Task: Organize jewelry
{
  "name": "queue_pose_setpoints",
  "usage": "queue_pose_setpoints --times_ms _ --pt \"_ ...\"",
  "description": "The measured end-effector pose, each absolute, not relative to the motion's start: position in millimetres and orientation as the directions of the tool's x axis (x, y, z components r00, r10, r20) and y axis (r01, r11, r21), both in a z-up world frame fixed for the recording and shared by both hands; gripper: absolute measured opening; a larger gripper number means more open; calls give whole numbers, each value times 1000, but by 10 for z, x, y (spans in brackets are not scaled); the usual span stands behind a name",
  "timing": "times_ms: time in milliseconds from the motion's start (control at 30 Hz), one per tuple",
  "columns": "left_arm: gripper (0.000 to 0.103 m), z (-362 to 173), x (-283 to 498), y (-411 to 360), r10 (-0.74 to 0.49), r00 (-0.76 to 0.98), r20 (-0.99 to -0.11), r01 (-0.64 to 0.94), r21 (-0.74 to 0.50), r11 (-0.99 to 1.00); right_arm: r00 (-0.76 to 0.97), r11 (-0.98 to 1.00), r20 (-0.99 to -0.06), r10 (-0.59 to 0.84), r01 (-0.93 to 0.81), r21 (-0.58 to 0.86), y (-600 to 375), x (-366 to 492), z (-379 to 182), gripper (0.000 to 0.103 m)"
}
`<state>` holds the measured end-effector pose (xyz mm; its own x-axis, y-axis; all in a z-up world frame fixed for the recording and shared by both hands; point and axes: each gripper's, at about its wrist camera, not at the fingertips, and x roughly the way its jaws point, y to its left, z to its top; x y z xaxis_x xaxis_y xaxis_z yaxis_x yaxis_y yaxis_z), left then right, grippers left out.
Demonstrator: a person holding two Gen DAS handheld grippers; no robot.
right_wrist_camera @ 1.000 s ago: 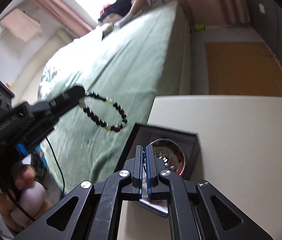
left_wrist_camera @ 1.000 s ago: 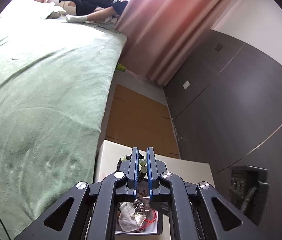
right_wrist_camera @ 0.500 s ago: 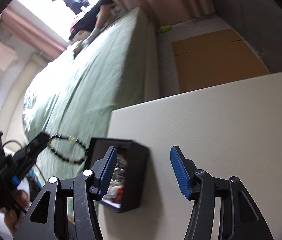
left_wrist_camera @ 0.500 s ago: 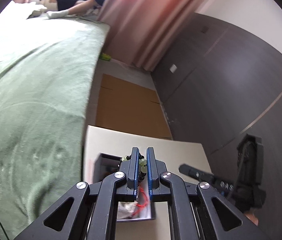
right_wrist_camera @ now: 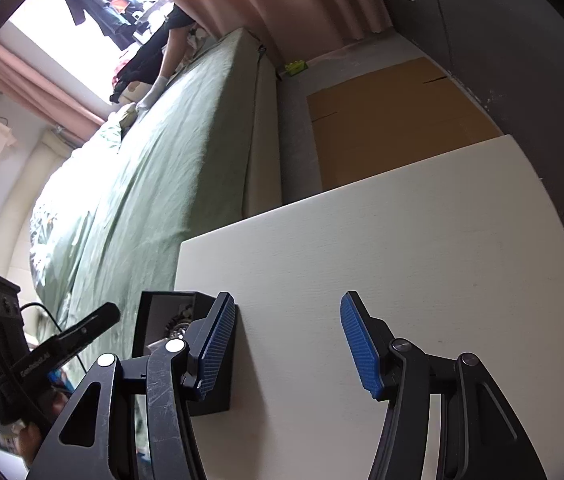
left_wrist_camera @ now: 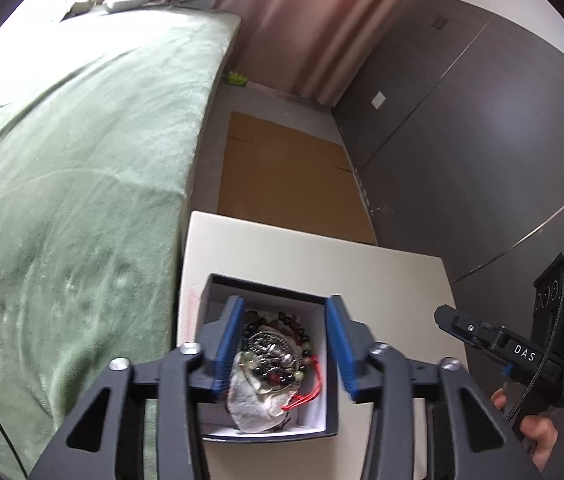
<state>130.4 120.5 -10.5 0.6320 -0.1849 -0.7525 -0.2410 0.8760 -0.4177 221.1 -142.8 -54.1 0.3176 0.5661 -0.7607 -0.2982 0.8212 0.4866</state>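
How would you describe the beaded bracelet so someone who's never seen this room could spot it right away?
Start at the white table beside the green bed, and find the open dark box near the table's bed-side edge. Inside, the beaded bracelet curls around a round silver ornament. It is the only string of dark round beads with a few pale green ones; its neighbours are a crumpled clear bag and red cord.

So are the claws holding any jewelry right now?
No. Both the left claw and right claw are open; the bead bracelet lies in the box.
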Motion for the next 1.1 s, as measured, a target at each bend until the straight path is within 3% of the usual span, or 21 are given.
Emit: queue_pose_setpoints --times_ms 567,800,833,967,1100 --pt "47 169 1182 744 -141 634 -761 -181 -323 929 400 853 -755 519 -298 428 -1803 1952 -279 56" --pt "89 454 954 586 -86 676 -732 -166 -266 950 458 869 -743 488 -333 366 -1836 1723 -33 67" --pt "90 480 919 574 -81 684 -725 -166 -263 950 468 868 -735 490 -340 362 -1850 1672 -3 69" --pt "98 490 748 528 -100 712 -695 -127 -268 955 494 882 -733 467 -324 343 -1923 1536 23 103" --pt "99 434 656 520 -88 704 -704 -141 -261 955 468 890 -759 452 -298 347 -2007 1515 -49 103"
